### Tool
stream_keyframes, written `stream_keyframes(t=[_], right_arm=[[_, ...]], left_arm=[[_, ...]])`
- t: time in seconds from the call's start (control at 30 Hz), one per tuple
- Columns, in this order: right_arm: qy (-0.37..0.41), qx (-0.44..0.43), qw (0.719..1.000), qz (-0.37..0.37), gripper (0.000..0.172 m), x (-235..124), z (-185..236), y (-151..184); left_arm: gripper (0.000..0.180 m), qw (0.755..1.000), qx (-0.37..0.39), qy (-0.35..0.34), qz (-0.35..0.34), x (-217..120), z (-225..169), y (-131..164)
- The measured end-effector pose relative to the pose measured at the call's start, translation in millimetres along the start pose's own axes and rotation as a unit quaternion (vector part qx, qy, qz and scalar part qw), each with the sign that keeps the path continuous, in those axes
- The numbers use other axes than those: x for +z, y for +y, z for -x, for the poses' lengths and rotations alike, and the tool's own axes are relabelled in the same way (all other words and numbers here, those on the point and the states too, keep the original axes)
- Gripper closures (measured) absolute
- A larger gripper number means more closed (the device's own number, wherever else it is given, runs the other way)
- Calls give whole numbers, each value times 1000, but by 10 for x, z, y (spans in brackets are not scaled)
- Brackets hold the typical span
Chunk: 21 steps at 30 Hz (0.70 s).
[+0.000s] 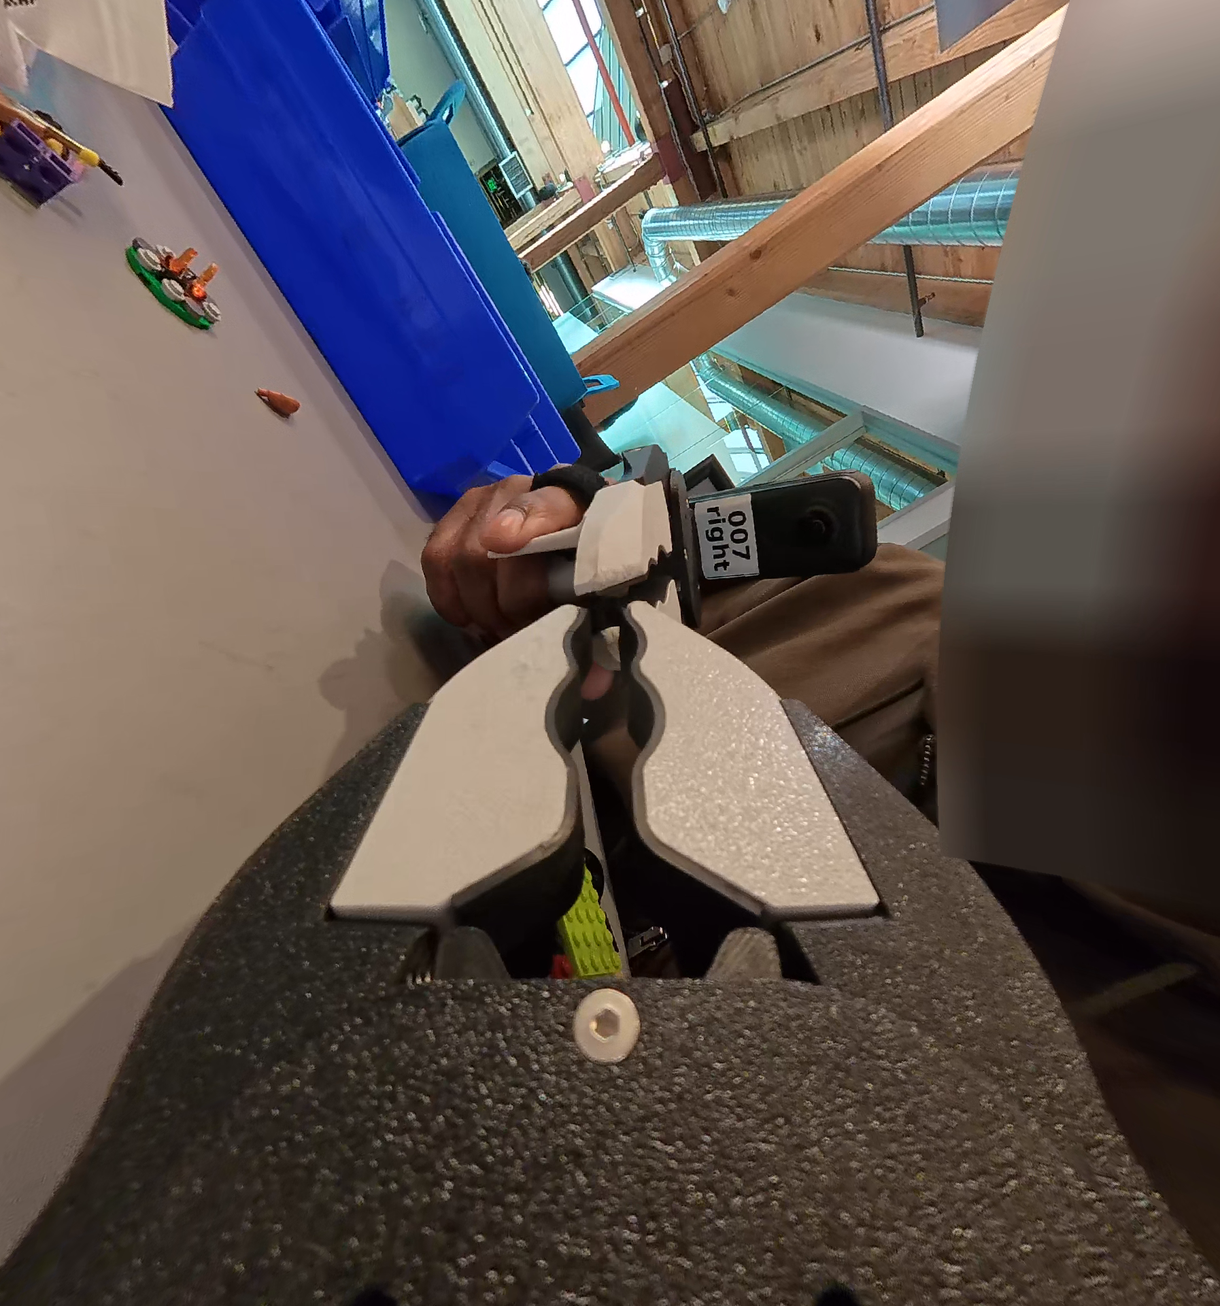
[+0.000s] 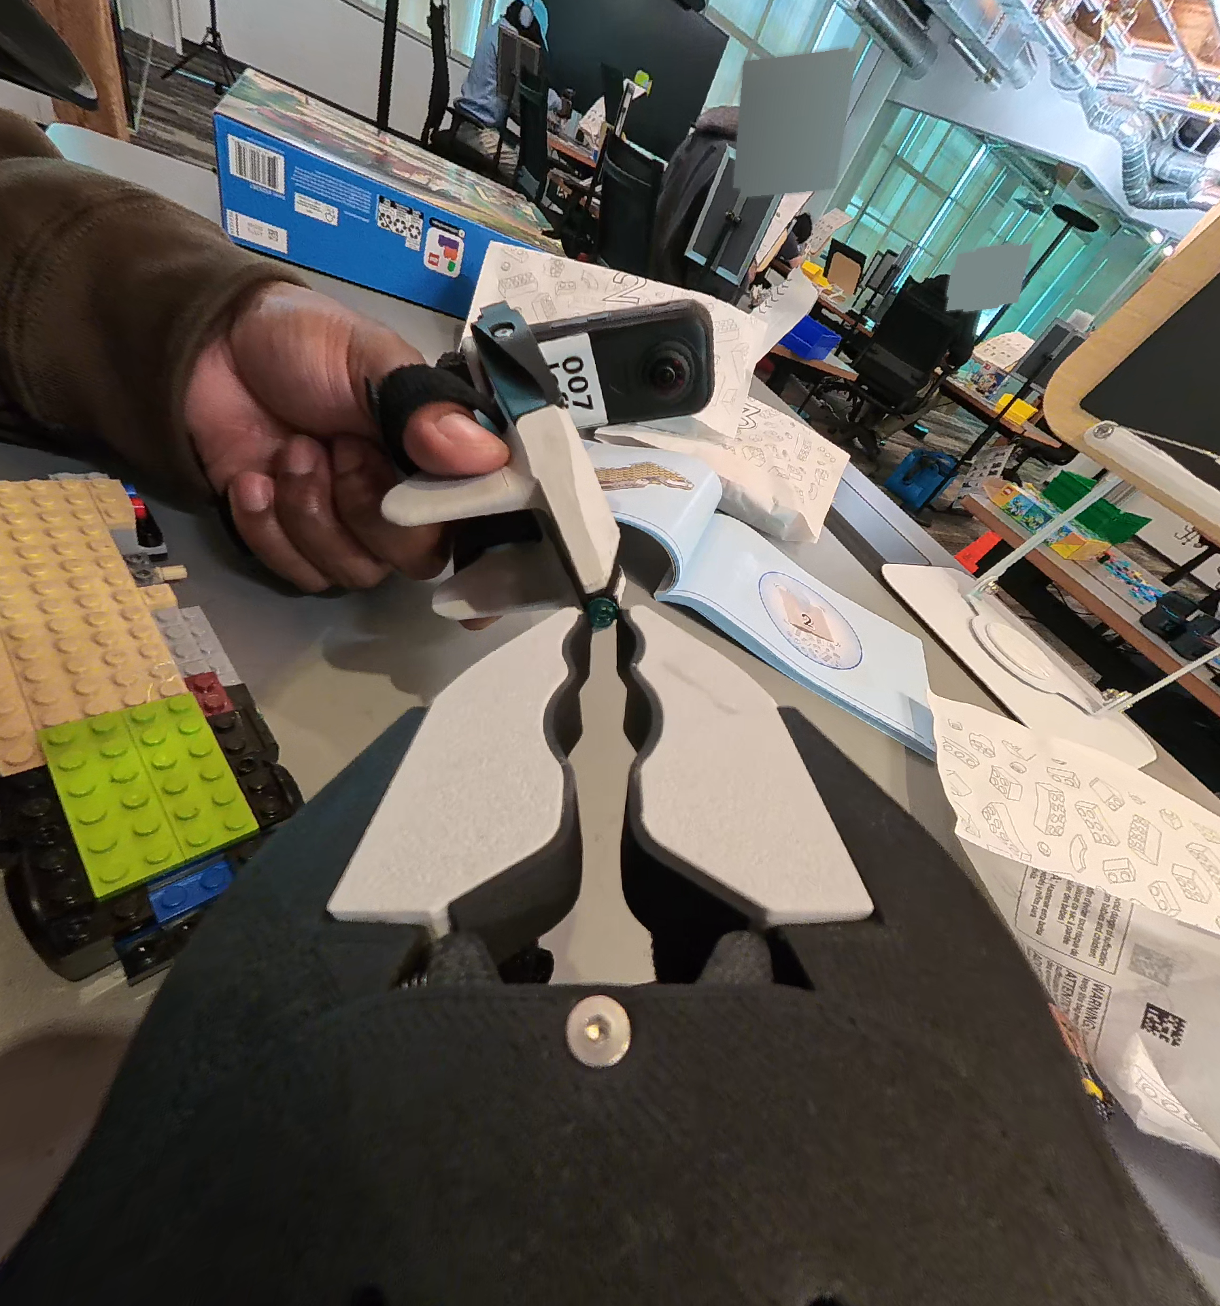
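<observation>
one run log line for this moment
left tongs: tips at small teal round piece | right tongs: tips around same piece | near: brick build, open booklet | surface: grey table

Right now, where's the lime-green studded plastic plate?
Right wrist view, lower left: the lime-green studded plastic plate sits atop the black brick build, with tan studded plates behind it and a blue brick in front.

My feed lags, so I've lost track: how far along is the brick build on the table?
Done: a base of tan, lime, grey and black plates stands joined on the table. In hand: a teal round piece sits where the tips of the left hand-held gripper and right hand-held gripper meet, off the base. Left: that piece is not yet on the base.
</observation>
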State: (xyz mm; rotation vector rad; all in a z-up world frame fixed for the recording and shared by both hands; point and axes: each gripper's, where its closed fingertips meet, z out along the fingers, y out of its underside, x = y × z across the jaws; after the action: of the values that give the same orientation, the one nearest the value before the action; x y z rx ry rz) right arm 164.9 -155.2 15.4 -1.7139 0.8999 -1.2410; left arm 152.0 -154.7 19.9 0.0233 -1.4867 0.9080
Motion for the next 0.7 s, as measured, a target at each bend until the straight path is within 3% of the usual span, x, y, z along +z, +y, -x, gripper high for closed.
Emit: stream_keyframes(t=[0.23,0.4,0.7], right_arm=[[-2,5,1000,-1,165,-9,-3,5],[31,51,998,-25,166,-132,-261,-24],[32,58,998,-5,166,-132,-267,56]], left_arm=[[174,1000,0,0,-1,-5,-1,-3],[174,998,4,-19,-52,-240,54,-228],[174,999,10,-6,-34,-164,35,-164]])
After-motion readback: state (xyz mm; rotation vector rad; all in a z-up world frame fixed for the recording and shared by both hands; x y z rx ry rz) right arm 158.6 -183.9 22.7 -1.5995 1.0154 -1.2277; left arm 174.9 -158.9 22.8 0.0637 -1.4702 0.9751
